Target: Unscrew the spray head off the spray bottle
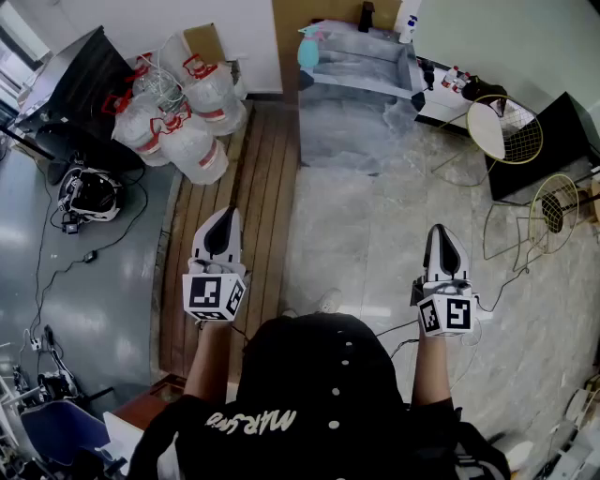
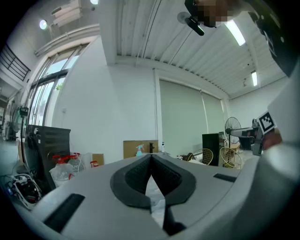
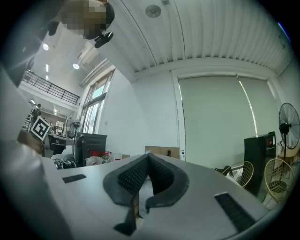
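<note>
A teal spray bottle (image 1: 307,47) with a pale spray head stands far ahead on the left end of a grey table (image 1: 370,61). In the left gripper view the spray bottle (image 2: 139,150) shows small, just above the jaws. My left gripper (image 1: 225,218) and right gripper (image 1: 442,232) are held level over the floor, well short of the table. Both are shut, the dark pads meeting at the tips with nothing between them, as the left gripper (image 2: 151,157) and right gripper (image 3: 148,157) show in their own views.
Several large water jugs (image 1: 178,117) with red caps lie at the far left beside a wooden floor strip (image 1: 253,206). Two wire chairs (image 1: 506,127) stand at the right. A white pump bottle (image 1: 409,22) is on the table. Cables and a headset (image 1: 89,194) lie on the left floor.
</note>
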Tool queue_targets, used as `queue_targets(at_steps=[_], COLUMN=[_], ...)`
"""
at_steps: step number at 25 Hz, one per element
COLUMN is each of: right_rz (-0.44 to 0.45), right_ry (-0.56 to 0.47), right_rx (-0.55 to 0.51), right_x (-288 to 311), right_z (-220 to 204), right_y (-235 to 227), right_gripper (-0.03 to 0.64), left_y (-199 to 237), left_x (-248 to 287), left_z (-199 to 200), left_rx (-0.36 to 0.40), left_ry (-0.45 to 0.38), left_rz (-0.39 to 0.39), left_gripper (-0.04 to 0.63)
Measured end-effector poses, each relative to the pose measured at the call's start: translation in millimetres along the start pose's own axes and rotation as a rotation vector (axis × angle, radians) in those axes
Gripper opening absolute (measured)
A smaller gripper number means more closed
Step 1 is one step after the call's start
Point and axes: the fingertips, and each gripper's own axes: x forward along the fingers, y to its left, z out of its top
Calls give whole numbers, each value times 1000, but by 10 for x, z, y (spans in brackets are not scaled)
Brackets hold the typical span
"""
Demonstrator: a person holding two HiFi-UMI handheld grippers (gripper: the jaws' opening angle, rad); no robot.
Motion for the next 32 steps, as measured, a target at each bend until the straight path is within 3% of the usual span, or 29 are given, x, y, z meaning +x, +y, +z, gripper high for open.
queue_targets(at_steps=[13, 22, 32], right_rz=[20, 50, 60], right_ry=[-35, -33, -24], right_rx=[43, 16, 7], right_x=[170, 371, 992], right_z=[2, -53, -148], right_y=[-243, -460, -683], right_gripper=[12, 12, 12], left_y=[-76, -255, -71], left_x=[223, 390, 1140], left_z=[33, 41, -37], left_rx=[5, 10, 6], left_ry=[2, -13, -1], left_rz=[24, 26, 14], left_gripper=[26, 25, 26])
